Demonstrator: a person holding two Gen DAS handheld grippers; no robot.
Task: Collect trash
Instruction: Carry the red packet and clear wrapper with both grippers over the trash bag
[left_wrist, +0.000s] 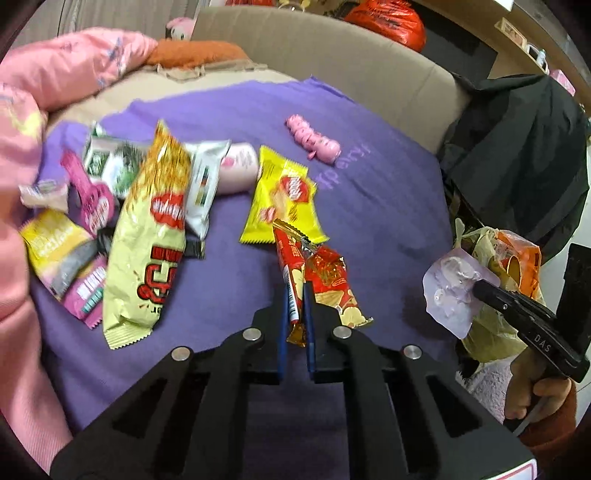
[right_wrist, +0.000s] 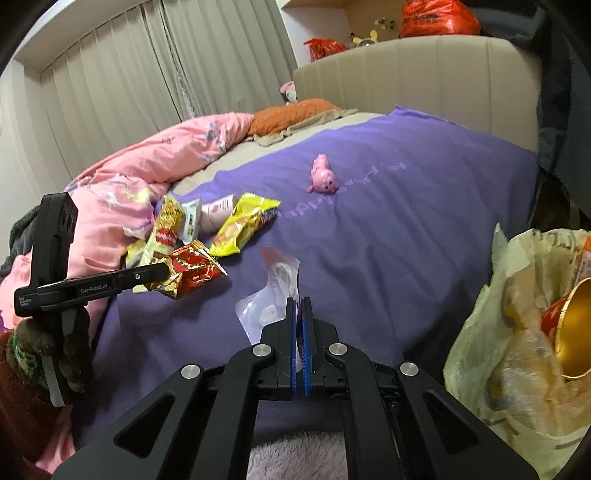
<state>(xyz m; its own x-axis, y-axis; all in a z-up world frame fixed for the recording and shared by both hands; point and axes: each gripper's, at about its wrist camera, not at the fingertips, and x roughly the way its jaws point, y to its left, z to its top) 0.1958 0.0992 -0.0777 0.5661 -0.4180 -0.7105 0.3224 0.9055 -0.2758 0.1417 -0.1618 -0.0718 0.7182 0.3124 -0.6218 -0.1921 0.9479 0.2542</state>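
Note:
My left gripper (left_wrist: 295, 291) is shut on a red and gold snack wrapper (left_wrist: 325, 280) and holds it above the purple bed cover (left_wrist: 369, 206); it also shows in the right wrist view (right_wrist: 192, 271). My right gripper (right_wrist: 299, 306) is shut on a clear plastic blister pack (right_wrist: 273, 291), seen in the left wrist view (left_wrist: 450, 291) beside the yellowish trash bag (left_wrist: 491, 280). A pile of snack wrappers (left_wrist: 147, 236) lies on the cover at the left, with a yellow wrapper (left_wrist: 284, 199) nearer the middle.
A pink toy (left_wrist: 314, 140) lies further back on the cover. A pink duvet (left_wrist: 22, 184) is bunched at the left. The trash bag (right_wrist: 517, 350) hangs open at the right with a gold tin (right_wrist: 576, 328) inside. A beige headboard (right_wrist: 424, 74) stands behind.

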